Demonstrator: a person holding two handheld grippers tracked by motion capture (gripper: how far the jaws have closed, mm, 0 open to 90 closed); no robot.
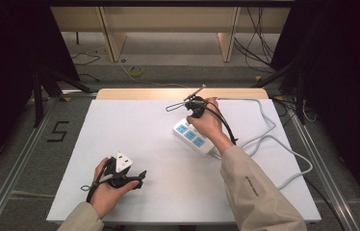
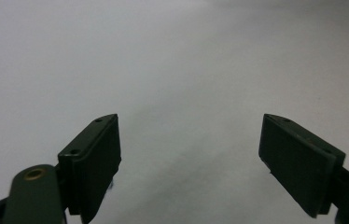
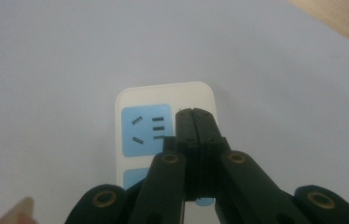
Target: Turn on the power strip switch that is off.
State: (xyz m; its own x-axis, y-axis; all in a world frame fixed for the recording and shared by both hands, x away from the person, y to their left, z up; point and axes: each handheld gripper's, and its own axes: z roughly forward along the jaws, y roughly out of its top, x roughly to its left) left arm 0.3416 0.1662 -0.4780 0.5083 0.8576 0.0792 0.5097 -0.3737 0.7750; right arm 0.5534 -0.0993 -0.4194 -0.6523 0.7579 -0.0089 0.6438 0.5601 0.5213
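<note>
A white power strip point(image 1: 193, 139) with blue socket faces lies slanted on the white table cover point(image 1: 159, 144), right of centre. My right gripper point(image 1: 193, 112) is held over its far end. In the right gripper view the jaws point(image 3: 194, 113) are shut with nothing between them, their tips at the right edge of the end blue socket point(image 3: 140, 130) of the strip point(image 3: 163, 93); contact with it cannot be told. My left gripper point(image 1: 138, 177) rests in a hand near the front left. In its own view the left gripper point(image 2: 189, 120) stands open over bare white cover.
The strip's pale cable point(image 1: 274, 139) loops over the table's right side and trails off the right edge. A wooden strip of table point(image 1: 178, 93) shows at the back edge. Metal rails and loose floor cables surround the table.
</note>
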